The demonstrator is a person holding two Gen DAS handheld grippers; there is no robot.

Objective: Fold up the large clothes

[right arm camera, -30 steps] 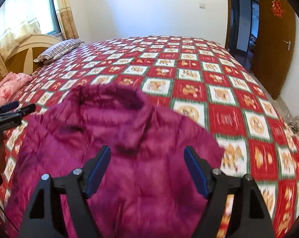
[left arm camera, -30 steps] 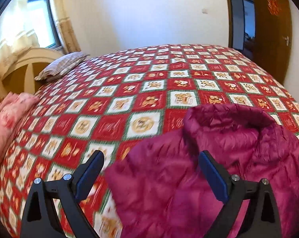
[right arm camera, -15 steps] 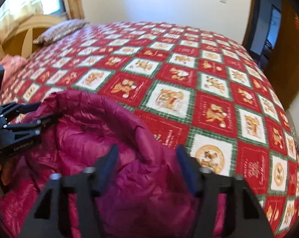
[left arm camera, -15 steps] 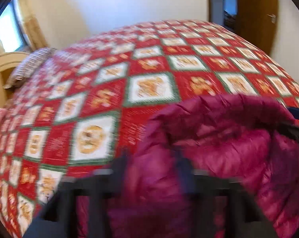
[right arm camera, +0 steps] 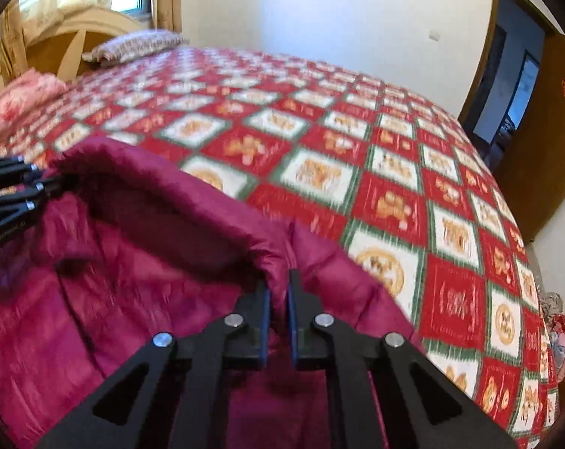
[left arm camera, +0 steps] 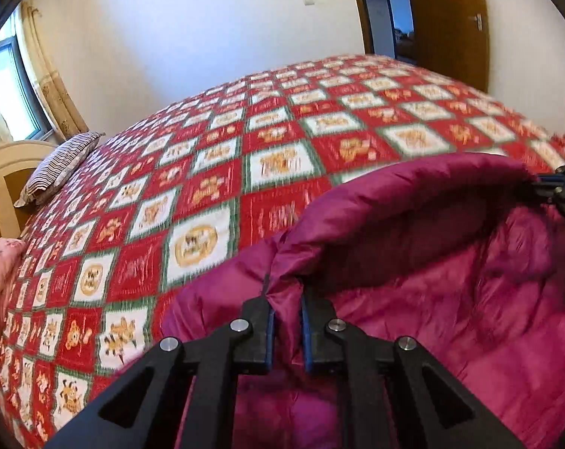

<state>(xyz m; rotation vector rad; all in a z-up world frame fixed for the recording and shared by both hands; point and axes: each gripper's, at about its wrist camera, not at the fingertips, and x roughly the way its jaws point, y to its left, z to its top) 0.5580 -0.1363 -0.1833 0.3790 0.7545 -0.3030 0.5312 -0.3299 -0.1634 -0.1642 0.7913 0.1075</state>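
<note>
Bottom centre of each view: left gripper (left arm camera: 285,308), jaws closing on the fabric between them, and right gripper (right arm camera: 278,295), clamped shut, each pinch one end of the collar of one magenta jacket (left arm camera: 451,280), likely to lift it. Beyond, upper frame: one checked bedspread (left arm camera: 215,172), two pillows.

Jacket (left arm camera: 413,262) magenta, quilted. Bedspread (left arm camera: 215,187) red and white checks, green borders, gold motifs. Pillow (left arm camera: 60,166) striped. Door (left arm camera: 447,18) brown. Grippers black, blue pads.
</note>
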